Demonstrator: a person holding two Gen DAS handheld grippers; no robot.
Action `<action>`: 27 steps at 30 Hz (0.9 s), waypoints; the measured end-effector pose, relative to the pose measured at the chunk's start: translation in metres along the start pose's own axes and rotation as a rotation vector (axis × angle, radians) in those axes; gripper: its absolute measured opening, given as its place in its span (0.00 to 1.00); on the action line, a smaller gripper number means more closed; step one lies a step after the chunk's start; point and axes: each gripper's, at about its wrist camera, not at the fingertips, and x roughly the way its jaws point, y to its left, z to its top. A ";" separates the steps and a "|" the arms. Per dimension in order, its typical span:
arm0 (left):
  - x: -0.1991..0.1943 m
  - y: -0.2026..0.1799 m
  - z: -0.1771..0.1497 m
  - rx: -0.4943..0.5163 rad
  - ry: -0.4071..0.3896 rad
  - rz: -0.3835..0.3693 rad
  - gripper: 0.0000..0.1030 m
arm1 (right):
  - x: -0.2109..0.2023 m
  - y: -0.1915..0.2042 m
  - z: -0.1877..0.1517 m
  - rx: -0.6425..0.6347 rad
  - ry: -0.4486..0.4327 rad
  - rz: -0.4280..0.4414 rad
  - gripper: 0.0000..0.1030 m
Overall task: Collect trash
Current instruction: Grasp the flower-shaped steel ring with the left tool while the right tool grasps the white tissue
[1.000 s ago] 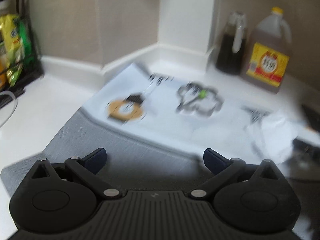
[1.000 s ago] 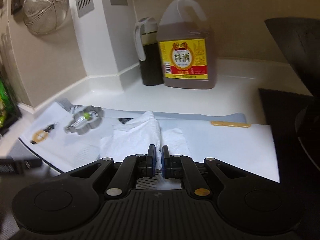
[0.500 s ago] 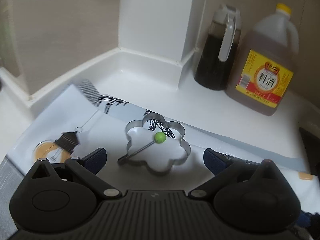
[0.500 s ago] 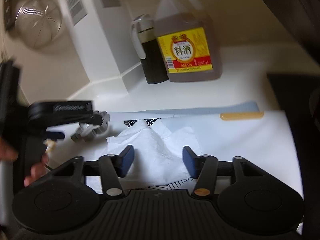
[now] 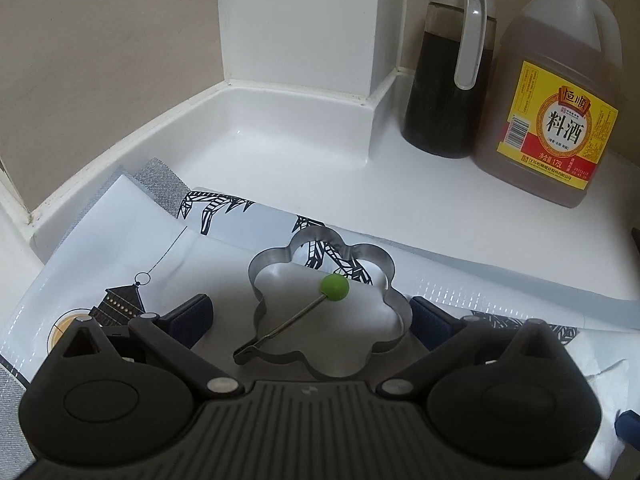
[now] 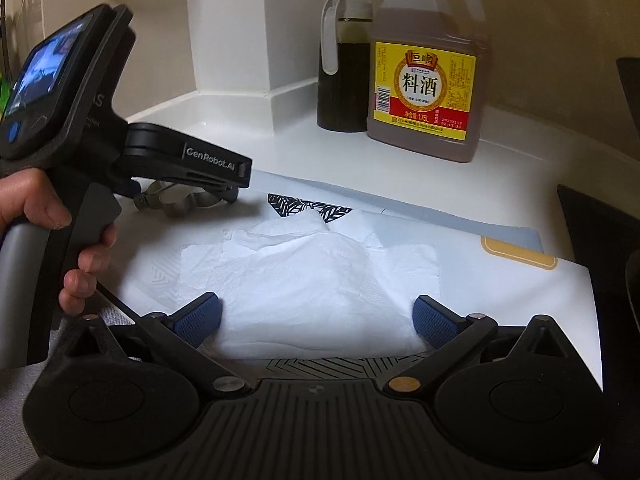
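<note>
Between the spread blue pads of the right gripper [image 6: 316,320], a crumpled white paper tissue [image 6: 312,280] lies on the printed white plastic mat [image 6: 520,300]. The jaws stand wide apart, one pad at each side of the tissue's near edge, touching or nearly so, and nothing is clamped. This tissue looks like the trash to collect, so the step in hand is probably the grasp itself: gripper placed, closing not yet begun. The next move calls for bringing the pads together low on the wad so that they catch enough layers; soft paper may slip or tear if only a corner is pinched, and the mat beneath could be caught too.

Just left of it, the left gripper [image 5: 310,314] also stands open, its pads either side of a flower-shaped stainless steel egg ring [image 5: 326,308] with a thin wire handle tipped by a green ball [image 5: 334,287]. The ring rests flat on the mat and does not seem gripped. It looks more like a utensil than trash, so I judge the left gripper may only mean to steady or shift it.

Farther back on the white countertop [image 5: 280,140] stand a dark sauce dispenser with a grey handle [image 6: 344,64] and a large amber cooking wine jug with a yellow label [image 6: 426,68], close together, against the beige wall. Whether a bin is nearby cannot be told.
</note>
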 end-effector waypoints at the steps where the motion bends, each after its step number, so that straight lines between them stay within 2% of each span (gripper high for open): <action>1: 0.000 0.000 0.000 -0.001 0.000 0.001 1.00 | 0.000 0.000 0.000 0.001 -0.001 -0.002 0.98; 10: 0.000 0.004 0.000 0.004 -0.004 -0.001 1.00 | 0.002 0.001 0.000 -0.007 0.006 -0.006 0.99; 16: -0.003 0.019 -0.004 -0.005 -0.008 0.002 1.00 | 0.003 0.001 0.000 -0.015 0.005 -0.023 0.98; 17: -0.004 0.021 -0.003 -0.008 -0.005 0.001 0.98 | 0.002 0.000 0.000 -0.009 -0.006 -0.034 0.89; 18: -0.006 0.022 -0.003 -0.008 -0.013 0.001 0.87 | -0.001 -0.002 -0.001 0.001 -0.022 -0.044 0.73; 19: -0.010 0.021 -0.002 -0.002 -0.026 -0.002 0.85 | -0.004 -0.004 -0.001 0.014 -0.036 -0.049 0.63; 20: -0.011 0.021 -0.001 0.004 -0.013 -0.002 0.84 | -0.006 -0.006 -0.001 0.026 -0.047 -0.050 0.44; 21: -0.012 0.022 -0.002 0.002 -0.010 -0.003 0.84 | -0.007 -0.009 -0.001 0.037 -0.054 -0.046 0.30; 22: -0.013 0.022 -0.003 0.004 -0.014 -0.003 0.84 | -0.008 -0.011 -0.001 0.047 -0.059 -0.036 0.25; 23: -0.015 0.022 -0.005 0.011 -0.018 0.000 0.84 | -0.008 -0.013 -0.001 0.057 -0.063 -0.025 0.12; 27: -0.026 0.026 -0.014 0.015 -0.026 -0.004 0.84 | -0.011 -0.020 -0.002 0.096 -0.085 0.010 0.07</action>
